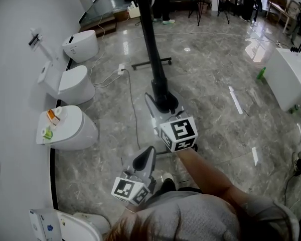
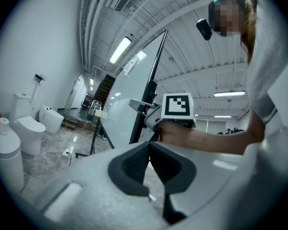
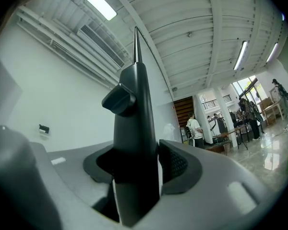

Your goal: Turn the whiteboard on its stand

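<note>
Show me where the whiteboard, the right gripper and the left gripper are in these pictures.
whiteboard (image 1: 149, 34): head view, on its black frame, seen edge-on.
right gripper (image 3: 137, 169): right gripper view, midway between its jaws, which grip the frame.
left gripper (image 2: 150, 150): left gripper view, where its shut jaws meet.

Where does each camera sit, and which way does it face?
Head view: on the person's head, facing steeply down at floor, toilets and whiteboard frame; shows left gripper, right gripper, right forearm.
Left gripper view: on the left gripper, facing across at the whiteboard; shows the right hand.
Right gripper view: on the right gripper, facing up along the whiteboard frame between its jaws.
Shared: right gripper on that frame, in all three.
</note>
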The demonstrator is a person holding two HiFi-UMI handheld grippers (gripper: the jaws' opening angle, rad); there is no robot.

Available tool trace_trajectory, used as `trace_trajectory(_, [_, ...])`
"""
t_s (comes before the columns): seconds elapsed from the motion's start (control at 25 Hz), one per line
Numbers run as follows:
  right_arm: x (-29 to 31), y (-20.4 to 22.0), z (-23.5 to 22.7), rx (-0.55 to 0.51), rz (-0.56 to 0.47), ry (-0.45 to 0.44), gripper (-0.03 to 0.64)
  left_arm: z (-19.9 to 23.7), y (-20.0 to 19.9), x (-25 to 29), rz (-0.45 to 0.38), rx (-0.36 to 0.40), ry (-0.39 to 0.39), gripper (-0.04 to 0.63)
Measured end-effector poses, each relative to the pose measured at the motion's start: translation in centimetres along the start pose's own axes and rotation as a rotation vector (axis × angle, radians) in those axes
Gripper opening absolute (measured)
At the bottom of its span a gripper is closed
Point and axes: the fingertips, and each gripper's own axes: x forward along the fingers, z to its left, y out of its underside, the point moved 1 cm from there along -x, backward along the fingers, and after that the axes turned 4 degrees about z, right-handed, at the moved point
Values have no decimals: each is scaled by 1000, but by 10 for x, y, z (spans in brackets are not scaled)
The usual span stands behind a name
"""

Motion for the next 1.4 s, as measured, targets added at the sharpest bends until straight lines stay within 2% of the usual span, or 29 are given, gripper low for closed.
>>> trace_trajectory(0.24, [-21,-2,10,-5,5,-12,222,-5,7,-28,-28,-50,-93,-3])
trace_trajectory(0.44, [-42,-3,17,-2,7,-23,224,-32,20,-41,-18,-55,-92,-3])
trace_trajectory(1.08, [-95,-12,44,6,-12,-53,229,-80,48,-96,-17,-87,-161,-3])
trace_trajectory(1.4, [-121,-12,60,9,-20,-59,232,-90,51,-121,-29,-85,-169,-3])
